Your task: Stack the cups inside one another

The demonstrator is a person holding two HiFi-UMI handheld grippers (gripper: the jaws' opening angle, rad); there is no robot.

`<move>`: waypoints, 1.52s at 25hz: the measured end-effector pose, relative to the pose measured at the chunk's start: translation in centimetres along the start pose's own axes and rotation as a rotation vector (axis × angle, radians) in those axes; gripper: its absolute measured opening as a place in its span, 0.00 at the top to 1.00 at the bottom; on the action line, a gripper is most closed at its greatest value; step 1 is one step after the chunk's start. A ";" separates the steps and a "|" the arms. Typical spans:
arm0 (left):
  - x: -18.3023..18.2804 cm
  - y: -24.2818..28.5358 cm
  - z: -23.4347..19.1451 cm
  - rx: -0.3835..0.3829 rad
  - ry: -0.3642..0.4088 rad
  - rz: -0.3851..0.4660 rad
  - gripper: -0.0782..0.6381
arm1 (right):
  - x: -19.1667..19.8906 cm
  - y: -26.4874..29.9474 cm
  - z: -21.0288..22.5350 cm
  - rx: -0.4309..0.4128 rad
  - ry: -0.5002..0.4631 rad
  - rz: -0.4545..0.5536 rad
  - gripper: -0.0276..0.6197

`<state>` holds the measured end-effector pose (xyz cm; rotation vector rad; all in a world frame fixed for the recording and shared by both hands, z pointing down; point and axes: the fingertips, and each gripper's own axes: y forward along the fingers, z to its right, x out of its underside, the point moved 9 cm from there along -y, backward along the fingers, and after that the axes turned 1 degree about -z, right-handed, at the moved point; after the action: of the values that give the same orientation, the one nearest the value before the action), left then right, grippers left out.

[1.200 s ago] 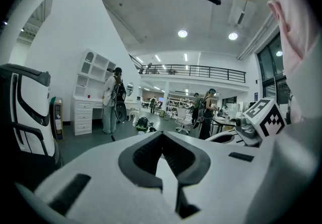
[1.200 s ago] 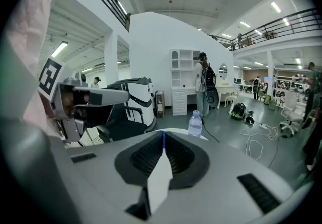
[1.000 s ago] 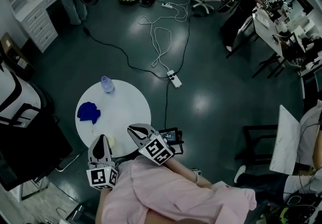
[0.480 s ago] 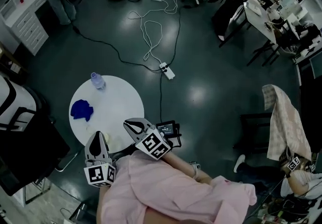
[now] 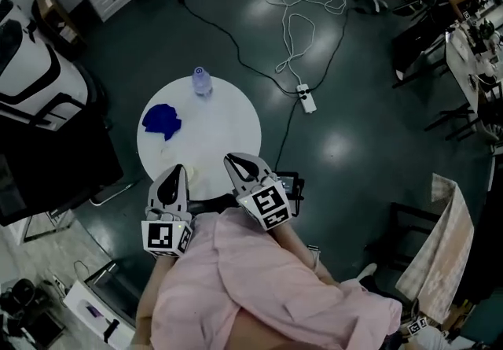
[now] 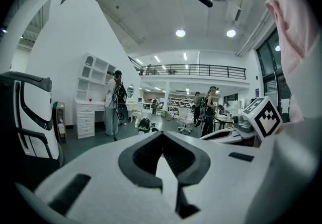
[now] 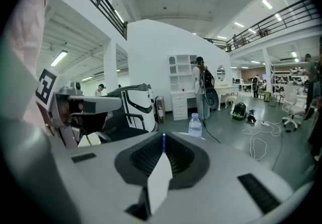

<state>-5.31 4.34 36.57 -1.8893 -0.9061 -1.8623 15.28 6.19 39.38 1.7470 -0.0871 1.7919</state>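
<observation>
Head view: left gripper (image 5: 174, 172), right gripper (image 5: 235, 160) jaws together, empty; blue lump (image 5: 163, 120) on round white table (image 5: 228, 127), maybe cups: light, crushable; pinch rim.

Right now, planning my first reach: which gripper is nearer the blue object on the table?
Left. The left gripper is at the near edge of the table, just short of the blue object; the right gripper is farther, off to its right.
</observation>
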 end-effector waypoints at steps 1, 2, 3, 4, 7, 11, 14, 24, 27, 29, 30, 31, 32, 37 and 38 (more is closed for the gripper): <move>0.1 -0.2 -0.1 -0.008 -0.001 0.002 0.88 | 0.1 0.2 0.1 -0.006 0.010 0.006 0.90; 0.2 -0.5 -0.3 -0.019 -0.004 0.006 0.88 | 0.2 0.3 0.2 -0.015 0.019 0.012 0.90; 0.2 -0.7 -0.4 -0.033 -0.008 0.011 0.88 | 0.3 0.4 0.3 -0.026 0.026 0.019 0.90; 0.3 -1.0 -0.6 -0.051 -0.014 0.016 0.88 | 0.1 0.6 0.3 -0.038 0.029 0.028 0.90; 0.3 -1.7 -1.3 -0.100 -0.028 0.031 0.88 | -0.5 1.3 0.2 -0.074 0.029 0.058 0.90; 0.6 -2.4 -1.9 -0.156 -0.053 0.043 0.88 | -1.0 1.8 0.0 -0.120 0.057 0.088 0.90; 0.8 -2.9 -2.2 -0.199 -0.078 0.056 0.88 | -1.3 2.2 0.2 -0.139 0.057 0.093 0.90; 1.1 -4.6 -2.9 -0.293 -0.119 0.087 0.88 | -2.0 3.9 -0.5 -0.211 0.017 0.060 0.90; 1.0 -4.7 -2.8 -0.301 -0.120 0.093 0.88 | -2.3 4.0 -0.6 -0.224 0.013 0.057 0.90; 1.0 -4.7 -2.8 -0.302 -0.119 0.099 0.88 | -2.4 4.1 -0.5 -0.222 0.010 0.055 0.90; 1.0 -4.7 -2.8 -0.302 -0.120 0.101 0.88 | -2.4 4.1 -0.5 -0.219 0.010 0.055 0.90; 1.1 -4.8 -2.9 -0.300 -0.122 0.103 0.88 | -2.3 4.0 -0.5 -0.215 0.011 0.054 0.90; 1.1 -4.7 -2.9 -0.295 -0.125 0.103 0.88 | -2.2 4.0 -0.5 -0.209 0.012 0.052 0.90; 1.9 -4.2 -2.7 -0.258 -0.129 0.088 0.88 | -1.4 3.5 -0.4 -0.185 0.017 0.047 0.90; 2.1 -4.1 -2.7 -0.252 -0.132 0.085 0.88 | -1.2 3.4 -0.4 -0.181 0.019 0.045 0.90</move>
<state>-10.12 6.08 38.06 -2.1844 -0.6416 -1.8941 13.19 3.15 39.47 1.6115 -0.2747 1.7731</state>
